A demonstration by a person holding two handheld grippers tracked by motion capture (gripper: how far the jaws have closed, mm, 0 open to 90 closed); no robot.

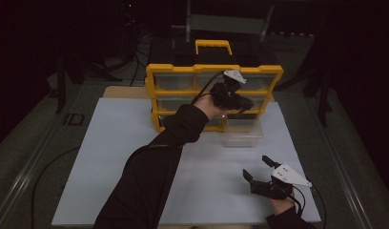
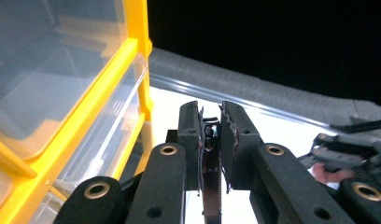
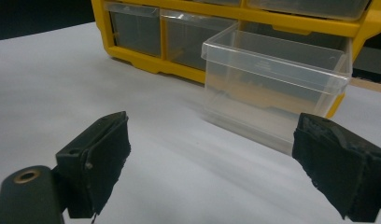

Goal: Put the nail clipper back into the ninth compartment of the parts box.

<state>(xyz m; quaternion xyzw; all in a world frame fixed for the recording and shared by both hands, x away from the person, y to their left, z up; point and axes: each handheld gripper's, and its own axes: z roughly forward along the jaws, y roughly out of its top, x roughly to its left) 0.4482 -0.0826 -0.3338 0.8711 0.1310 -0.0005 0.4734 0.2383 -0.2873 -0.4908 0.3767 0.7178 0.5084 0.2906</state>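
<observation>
Left gripper, centre frame above the pulled-out clear drawer, jaws pinched on a small dark part; right gripper, lower right, jaws wide, empty

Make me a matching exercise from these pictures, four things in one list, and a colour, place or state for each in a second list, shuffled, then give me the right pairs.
Things
1. left tool
2. right tool
3. clear drawer
4. organiser frame

Descriptions
A. yellow, with a handle on top
B. pulled out of its slot, see-through
C. jaws wide apart, low over the white board
D. jaws nearly together on a small dark part, up beside the organiser's front

Pairs: 1-D, 2-C, 3-B, 4-A
</observation>
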